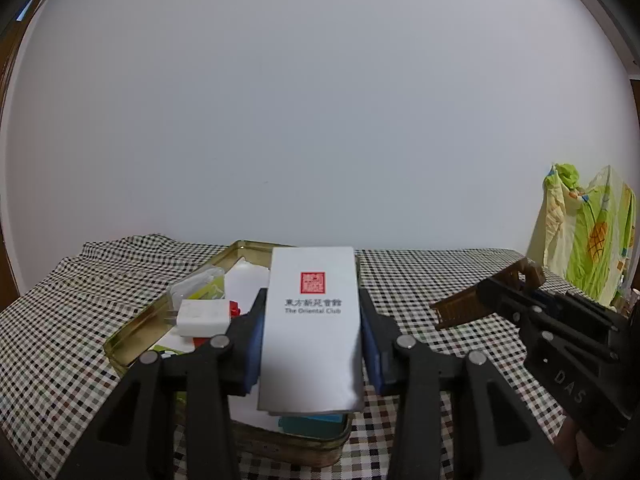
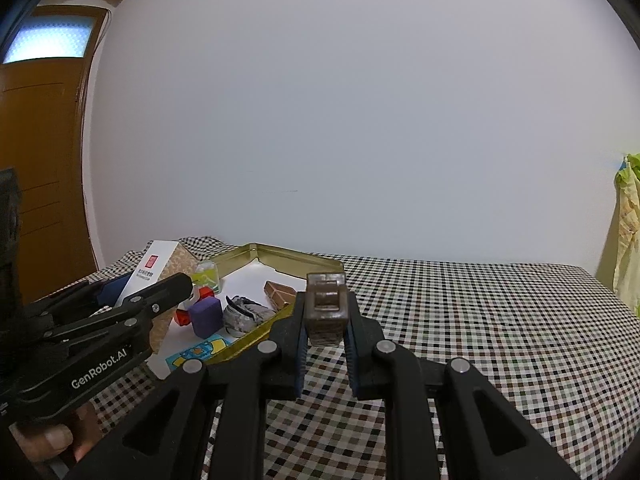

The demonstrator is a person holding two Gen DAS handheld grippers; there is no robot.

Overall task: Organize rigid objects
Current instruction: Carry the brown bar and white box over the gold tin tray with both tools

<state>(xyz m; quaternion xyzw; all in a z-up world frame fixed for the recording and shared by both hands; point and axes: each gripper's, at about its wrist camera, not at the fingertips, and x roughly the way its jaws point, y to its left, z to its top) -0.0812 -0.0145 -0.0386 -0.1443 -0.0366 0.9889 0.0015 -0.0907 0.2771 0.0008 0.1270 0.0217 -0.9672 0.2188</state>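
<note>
Box point(image 1: 312, 328) smooth white card | tin point(image 1: 132, 330) gold metal | cloth point(image 1: 60, 320) checked

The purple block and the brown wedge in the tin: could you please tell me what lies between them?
In the right wrist view, a crumpled grey object lies between the purple block and the brown wedge.

The tin tray point(image 2: 280, 258) sat left of and just ahead of the right gripper point(image 2: 326, 332), on the checked cloth point(image 2: 480, 320); a purple block point(image 2: 206, 316) lay inside it.
</note>
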